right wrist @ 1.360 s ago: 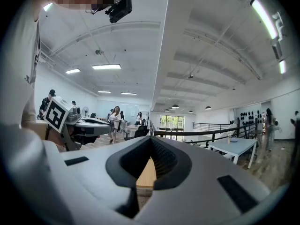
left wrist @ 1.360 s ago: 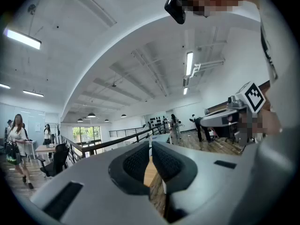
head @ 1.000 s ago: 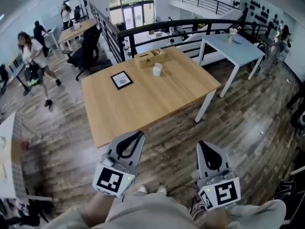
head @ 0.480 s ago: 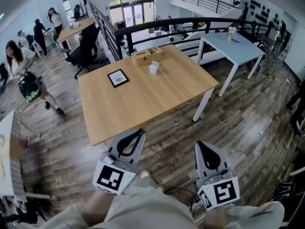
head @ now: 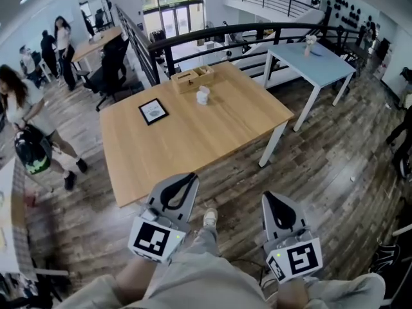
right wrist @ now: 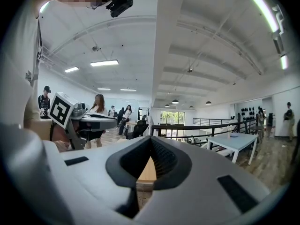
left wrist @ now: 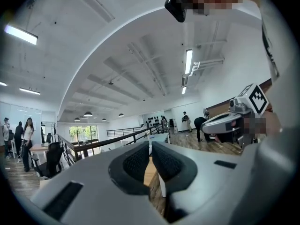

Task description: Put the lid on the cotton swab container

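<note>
Closest in, the person's two grippers are hovering low over the dark plank floor (head: pixel 325 166), well short of the wooden table (head: pixel 193 143). The left gripper (head: pixel 190 178) is keeping its jaws pressed together with only a thin slit between the ribbed pads and nothing caught in it, as the left gripper view is showing (left wrist: pixel 150 147). The right gripper (head: pixel 266 197) is likewise closed at the tips and gripping nothing (right wrist: pixel 151 140). Each one is carrying one marker cube printed with a black-and-white square pattern, the left cube (head: pixel 153 241) and the right cube (head: pixel 299 261); no words are readable on either. One pale shoe (head: pixel 210 218) is showing between the two grippers. Farther out, three things are lying on the wooden table. One dark-framed picture (head: pixel 153 111) is lying flat near the far edge, toward the far left corner. The cotton swab container (head: pixel 203 96) is standing upright near the far edge, toward the far right corner; it is looking small, white and roughly round, too small for its lid or any label to be made out. Just behind it, close but apart, one open wooden box (head: pixel 190 78) is sitting at the far edge. Beyond, a black railing (head: pixel 257 31) is curving past one light blue table (head: pixel 322 62), and at the left a person (head: pixel 16 108) is carrying a dark bag (head: pixel 32 154).
</note>
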`<state>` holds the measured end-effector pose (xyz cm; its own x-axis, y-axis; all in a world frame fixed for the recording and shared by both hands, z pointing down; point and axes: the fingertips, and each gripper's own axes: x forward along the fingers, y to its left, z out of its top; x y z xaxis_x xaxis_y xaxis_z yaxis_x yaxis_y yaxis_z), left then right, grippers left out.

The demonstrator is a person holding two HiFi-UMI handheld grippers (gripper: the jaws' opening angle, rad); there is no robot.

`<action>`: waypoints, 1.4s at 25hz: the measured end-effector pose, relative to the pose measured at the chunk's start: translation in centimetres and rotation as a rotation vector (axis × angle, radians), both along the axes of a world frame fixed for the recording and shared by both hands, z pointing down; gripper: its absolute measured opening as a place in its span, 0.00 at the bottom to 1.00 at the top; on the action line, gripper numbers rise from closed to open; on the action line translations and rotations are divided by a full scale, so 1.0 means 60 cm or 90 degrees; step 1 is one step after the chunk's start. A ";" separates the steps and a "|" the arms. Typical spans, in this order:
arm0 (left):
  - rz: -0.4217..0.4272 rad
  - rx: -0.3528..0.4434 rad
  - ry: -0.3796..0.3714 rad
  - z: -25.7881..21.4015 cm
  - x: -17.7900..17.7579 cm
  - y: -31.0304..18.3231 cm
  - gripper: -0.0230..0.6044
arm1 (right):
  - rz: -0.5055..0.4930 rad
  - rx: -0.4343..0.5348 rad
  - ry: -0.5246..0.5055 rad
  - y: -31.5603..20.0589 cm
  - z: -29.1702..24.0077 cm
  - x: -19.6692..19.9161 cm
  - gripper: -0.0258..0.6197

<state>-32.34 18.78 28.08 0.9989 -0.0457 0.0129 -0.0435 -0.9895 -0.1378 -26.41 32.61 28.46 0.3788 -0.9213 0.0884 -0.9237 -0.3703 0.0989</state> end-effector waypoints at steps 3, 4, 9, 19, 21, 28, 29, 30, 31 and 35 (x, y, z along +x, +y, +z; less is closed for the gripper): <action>0.003 0.002 -0.005 0.005 0.040 -0.021 0.10 | -0.003 -0.010 -0.001 -0.024 0.005 0.039 0.08; 0.001 0.000 -0.008 0.010 0.056 -0.033 0.10 | -0.004 -0.014 -0.001 -0.035 0.007 0.055 0.08; -0.005 -0.013 -0.033 0.039 0.146 -0.112 0.10 | -0.004 -0.031 -0.004 -0.109 0.019 0.151 0.08; 0.015 -0.014 -0.055 0.033 0.361 -0.290 0.10 | -0.018 -0.043 -0.013 -0.304 0.000 0.352 0.08; 0.015 -0.010 -0.054 0.031 0.396 -0.327 0.10 | -0.018 -0.041 -0.009 -0.341 -0.006 0.389 0.08; 0.010 -0.012 -0.050 0.031 0.477 -0.420 0.10 | -0.018 -0.037 -0.007 -0.442 -0.005 0.480 0.08; 0.007 -0.014 -0.050 0.035 0.484 -0.428 0.10 | -0.021 -0.038 -0.009 -0.451 -0.001 0.488 0.08; 0.004 -0.016 -0.051 0.039 0.489 -0.436 0.10 | -0.023 -0.039 -0.009 -0.460 0.003 0.495 0.08; 0.001 -0.016 -0.052 0.042 0.495 -0.444 0.09 | -0.027 -0.042 -0.009 -0.467 0.008 0.501 0.08; -0.018 -0.019 -0.053 0.047 0.519 -0.471 0.10 | -0.044 -0.050 -0.010 -0.499 0.018 0.533 0.08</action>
<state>-1.19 -9.49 30.89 0.9926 -0.0718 0.0983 -0.0607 -0.9918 -0.1123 5.59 2.69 29.56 0.3123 -0.9352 0.1668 -0.9485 -0.2971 0.1098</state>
